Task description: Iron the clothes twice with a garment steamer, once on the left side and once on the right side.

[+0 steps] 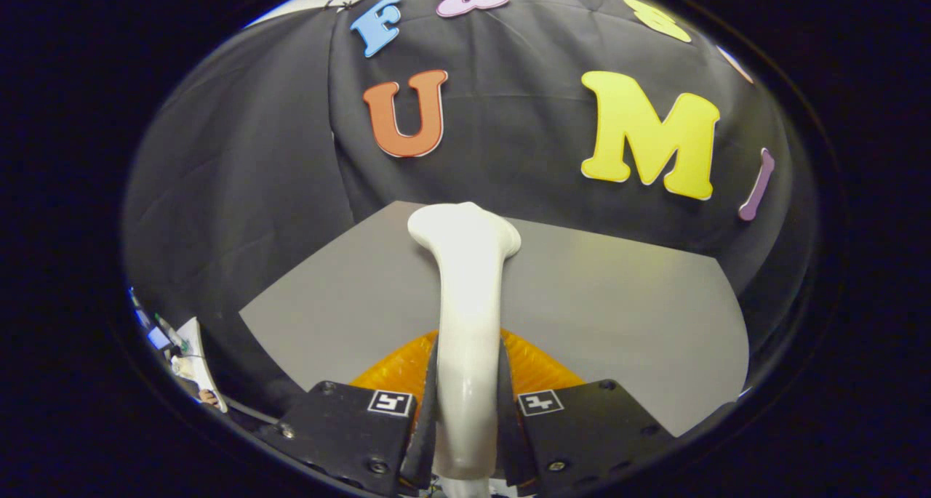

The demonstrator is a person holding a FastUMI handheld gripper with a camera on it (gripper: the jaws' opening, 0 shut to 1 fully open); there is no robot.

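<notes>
Gripper [465, 411] fingers clamped on both sides of a smooth, white, flared-headed garment steamer [465, 294]; orange ribbed cloth [534, 367] beneath, grey matte table [625, 302] beyond.

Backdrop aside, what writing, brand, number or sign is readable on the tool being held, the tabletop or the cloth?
White plastic garment steamer, clamped between both fingers of the gripper: no text visible.
Grey table and orange ribbed cloth: none.
Two square black-and-white tags on the gripper: patterns, not words.
Small clutter beyond the table's edge: too small to read.
</notes>
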